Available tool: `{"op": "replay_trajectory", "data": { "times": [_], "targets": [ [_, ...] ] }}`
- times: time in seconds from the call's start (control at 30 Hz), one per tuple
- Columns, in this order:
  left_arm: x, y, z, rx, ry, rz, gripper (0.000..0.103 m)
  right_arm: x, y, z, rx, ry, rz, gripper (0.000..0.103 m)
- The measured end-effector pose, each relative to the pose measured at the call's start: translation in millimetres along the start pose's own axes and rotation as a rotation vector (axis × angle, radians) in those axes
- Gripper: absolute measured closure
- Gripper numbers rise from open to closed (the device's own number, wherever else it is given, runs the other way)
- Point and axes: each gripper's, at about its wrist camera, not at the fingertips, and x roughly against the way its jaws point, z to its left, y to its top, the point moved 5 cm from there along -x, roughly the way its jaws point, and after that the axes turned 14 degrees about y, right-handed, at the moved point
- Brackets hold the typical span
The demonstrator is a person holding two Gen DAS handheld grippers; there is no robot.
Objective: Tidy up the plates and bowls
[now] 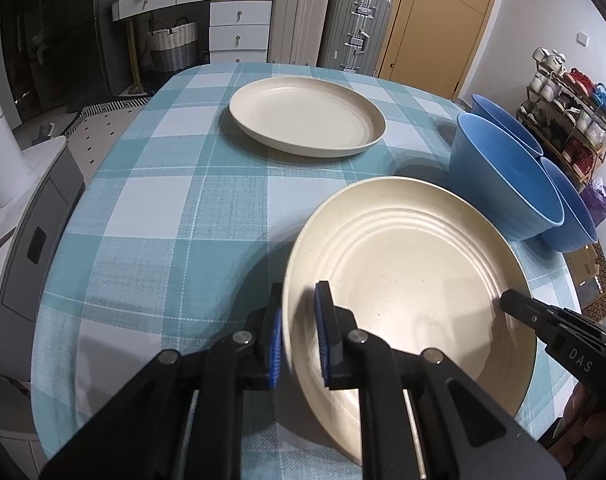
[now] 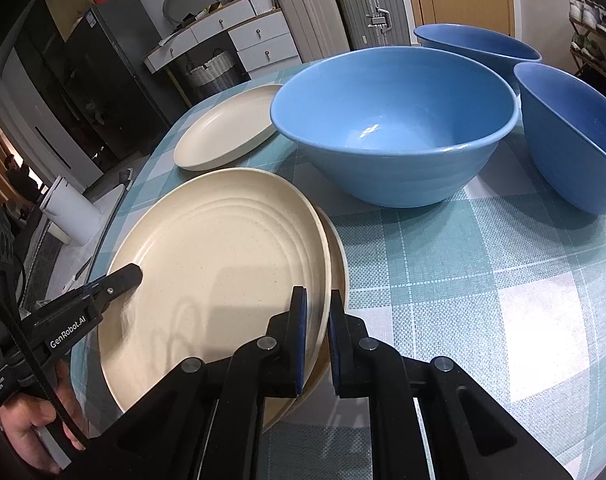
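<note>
Near the front edge of the surface [image 1: 151, 216], a cream plate [image 1: 415, 272] is held by both grippers. This plate sits tilted over a second cream plate [image 2: 337, 256], which peeks out under its right side. I cannot tell if the two plates touch.

The left gripper [image 1: 299, 344] is pinched tight on the plate's left rim, with one blue pad above and one below. The right gripper [image 2: 315, 340] is pinched tight on the right rim the same way. A person's hand [image 2: 43, 428] shows at the lower left of the right wrist view, holding the left gripper's handle.

Farther back on the surface lies a third cream plate [image 1: 307, 118], flat and well apart from the held one.

To the right stand three blue bowls. The nearest blue bowl [image 2: 391, 128] is just beside the held plate. A second blue bowl [image 2: 571, 136] is to its right, and a third blue bowl [image 2: 475, 48] is behind them.

A blue and white checked cloth [image 2: 483, 280] covers the surface. Past it stand two suitcases [image 1: 331, 28], white drawers [image 1: 239, 24], a woven basket [image 1: 173, 46] and a yellow door [image 1: 439, 12].
</note>
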Motion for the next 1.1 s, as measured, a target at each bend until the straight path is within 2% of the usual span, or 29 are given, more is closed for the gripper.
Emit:
{"op": "replay_trajectory", "data": {
  "times": [0.37,0.5,0.83,1.1],
  "targets": [
    [-2,-1,-5,-0.02,0.014,-0.004,0.089,8,1,9,0.074,-0.054,-0.039,0.094],
    [-2,-1,-7,-0.031,0.023,-0.01,0.089,5,0,5,0.057,-0.054,-0.027,0.094],
    [-5,-2,-7,-0.045,0.032,-0.001,0.092,7,0,12,0.13,-0.139,-0.044,0.094],
    [-9,-2,-4,-0.044,0.03,0.0,0.092,1,-2,2,0.111,-0.166,-0.018,0.094]
  ]
}}
